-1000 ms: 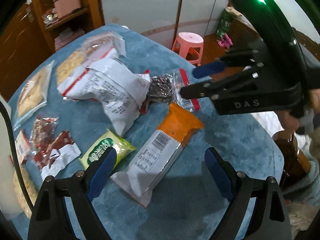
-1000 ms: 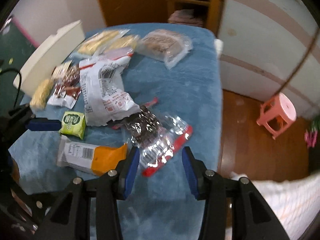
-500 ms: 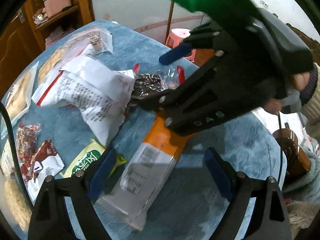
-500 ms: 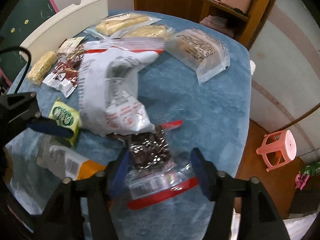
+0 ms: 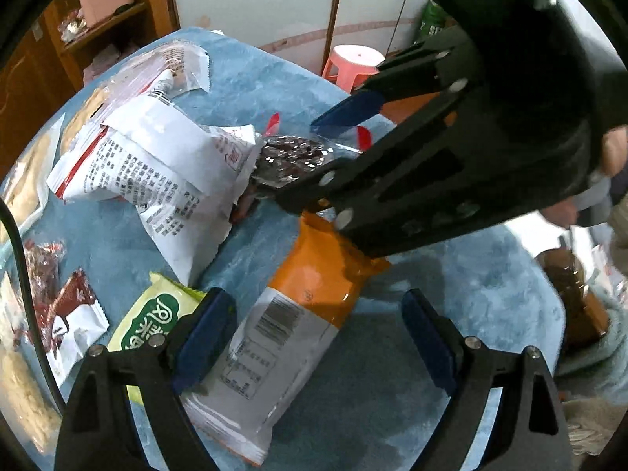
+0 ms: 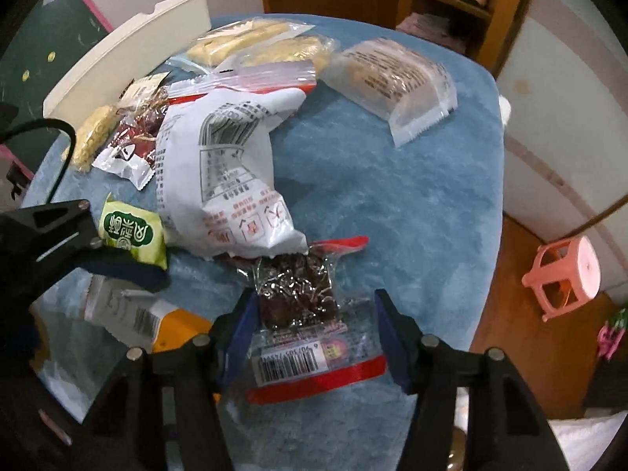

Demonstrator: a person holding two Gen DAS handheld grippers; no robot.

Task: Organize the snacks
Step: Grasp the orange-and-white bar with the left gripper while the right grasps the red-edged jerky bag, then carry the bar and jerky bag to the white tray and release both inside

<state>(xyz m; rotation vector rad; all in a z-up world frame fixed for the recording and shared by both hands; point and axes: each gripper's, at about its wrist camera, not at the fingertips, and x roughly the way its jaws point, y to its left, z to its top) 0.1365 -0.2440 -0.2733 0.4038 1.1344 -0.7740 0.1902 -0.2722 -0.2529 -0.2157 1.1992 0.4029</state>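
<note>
Both hand-held grippers steeply down; right (image 6: 314, 337) closing astride clear pouch (image 6: 310, 322).

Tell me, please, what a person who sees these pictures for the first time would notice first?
Probably the right hand-held gripper: its jaws are closing around a clear red-edged bag of dark snacks near the front edge of the blue table cover. Next, the big white packet lying crumpled in the middle. The left hand-held gripper hangs open over an orange-and-white packet.

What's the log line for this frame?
left gripper: open over orange packet | right gripper: closing around clear bag
</note>
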